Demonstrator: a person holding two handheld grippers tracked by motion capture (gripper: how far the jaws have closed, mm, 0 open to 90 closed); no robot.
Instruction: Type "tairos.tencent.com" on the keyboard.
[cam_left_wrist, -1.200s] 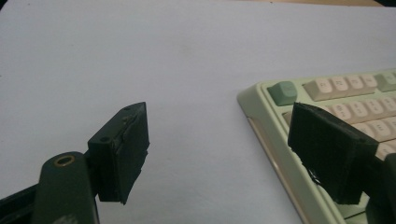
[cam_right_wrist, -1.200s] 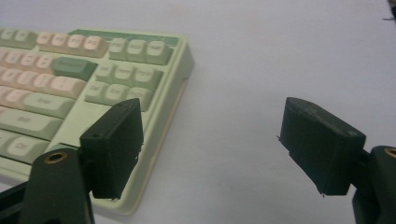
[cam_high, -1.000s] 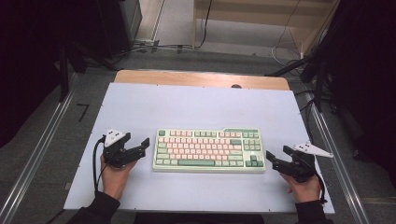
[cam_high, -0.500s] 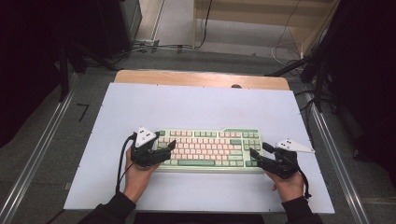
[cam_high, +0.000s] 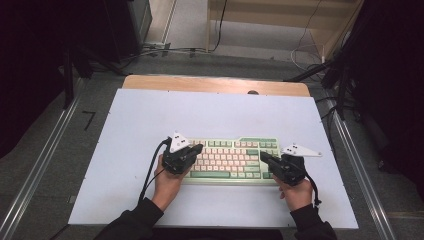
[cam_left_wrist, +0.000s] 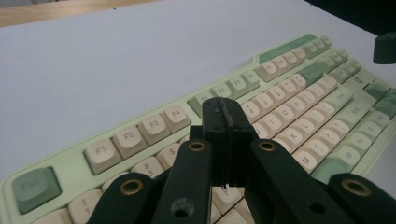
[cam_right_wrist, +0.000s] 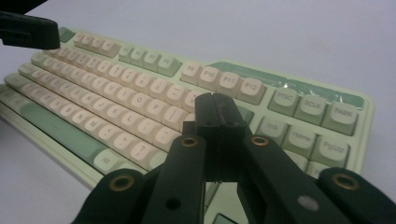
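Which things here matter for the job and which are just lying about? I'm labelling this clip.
In the job:
keyboard
left tongs, shut, over its left end
right tongs, shut, over its right end

Lying about:
white mat
floor cables

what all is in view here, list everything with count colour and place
keyboard: one, pale green case with cream and green keys, near-centre of the mat
mat: one, white, covering most of the table
table: one, wooden, its far edge beyond the mat
cables: several, dark and light, on the floor beyond the table
left gripper: one, black, jaws shut, over the keyboard's left end
right gripper: one, black, jaws shut, over the keyboard's right end
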